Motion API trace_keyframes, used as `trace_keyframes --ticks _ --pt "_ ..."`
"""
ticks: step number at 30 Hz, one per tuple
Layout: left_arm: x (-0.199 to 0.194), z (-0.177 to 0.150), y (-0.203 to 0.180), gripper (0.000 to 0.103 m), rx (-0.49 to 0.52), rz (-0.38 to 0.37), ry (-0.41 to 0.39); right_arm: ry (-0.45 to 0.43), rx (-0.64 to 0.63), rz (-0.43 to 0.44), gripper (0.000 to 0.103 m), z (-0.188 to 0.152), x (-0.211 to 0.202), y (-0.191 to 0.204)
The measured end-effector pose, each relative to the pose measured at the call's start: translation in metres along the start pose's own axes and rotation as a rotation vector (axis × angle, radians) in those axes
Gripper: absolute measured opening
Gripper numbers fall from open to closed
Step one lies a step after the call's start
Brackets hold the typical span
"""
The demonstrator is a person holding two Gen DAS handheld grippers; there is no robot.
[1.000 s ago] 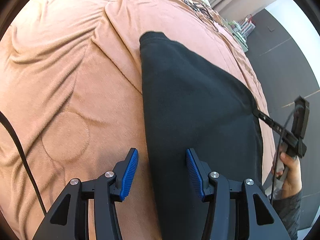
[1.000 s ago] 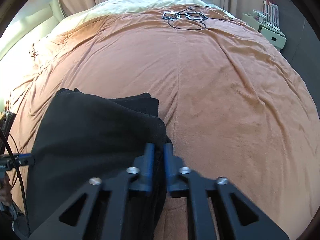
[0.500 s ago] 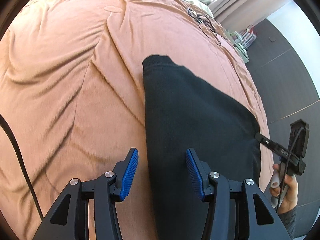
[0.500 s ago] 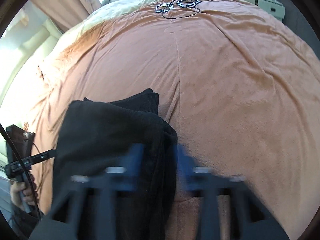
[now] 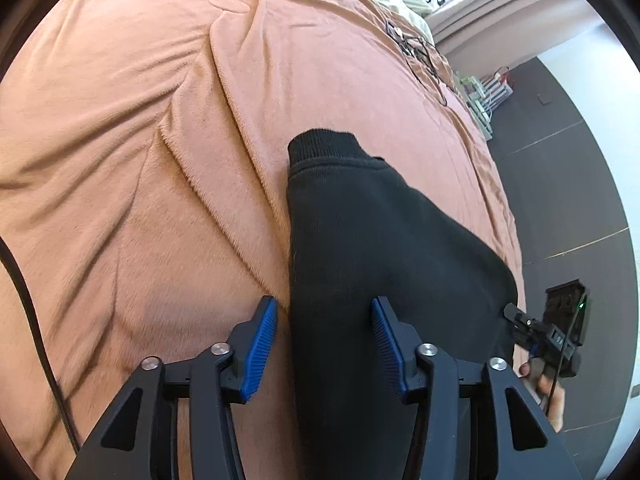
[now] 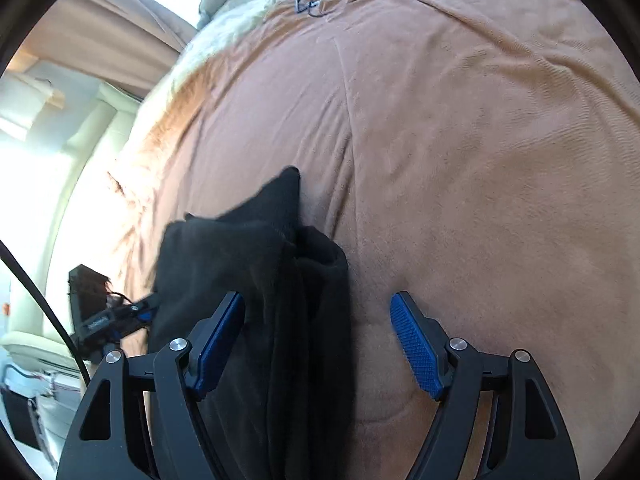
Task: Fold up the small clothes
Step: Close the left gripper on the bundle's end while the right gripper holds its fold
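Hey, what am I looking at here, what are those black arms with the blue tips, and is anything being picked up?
There is no robot here. A person holds a pair of hand-held tongs in each hand, and each pair carries a wide-angle camera looking along its two blue-padded fingers. One picture comes from the left tongs, the other from the right tongs. Each view also catches the other tool and the hand holding it at its edge. Below them is a bed with an orange-brown blanket. On it lies a black garment, already folded over, its ribbed cuff pointing away in the left view. Nothing is held: both pairs stand open over the garment's edges. The left jaws have just been closing slightly; the right ones have just been opening and closing slightly.
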State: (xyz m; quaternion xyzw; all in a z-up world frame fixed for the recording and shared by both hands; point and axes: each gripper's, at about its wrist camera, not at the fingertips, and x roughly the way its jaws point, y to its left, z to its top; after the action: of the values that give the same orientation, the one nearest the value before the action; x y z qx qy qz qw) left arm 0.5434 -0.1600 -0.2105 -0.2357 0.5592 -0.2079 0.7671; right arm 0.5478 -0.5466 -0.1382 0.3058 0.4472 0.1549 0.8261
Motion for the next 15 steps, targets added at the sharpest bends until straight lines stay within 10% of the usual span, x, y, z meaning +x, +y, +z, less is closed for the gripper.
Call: trace_keyframes --ticks 15 --pt "0.015 0.015 -0.010 0.031 0.035 0.061 -0.056 0.030 -0.059 0.028 0.024 0.017 0.029 0.004"
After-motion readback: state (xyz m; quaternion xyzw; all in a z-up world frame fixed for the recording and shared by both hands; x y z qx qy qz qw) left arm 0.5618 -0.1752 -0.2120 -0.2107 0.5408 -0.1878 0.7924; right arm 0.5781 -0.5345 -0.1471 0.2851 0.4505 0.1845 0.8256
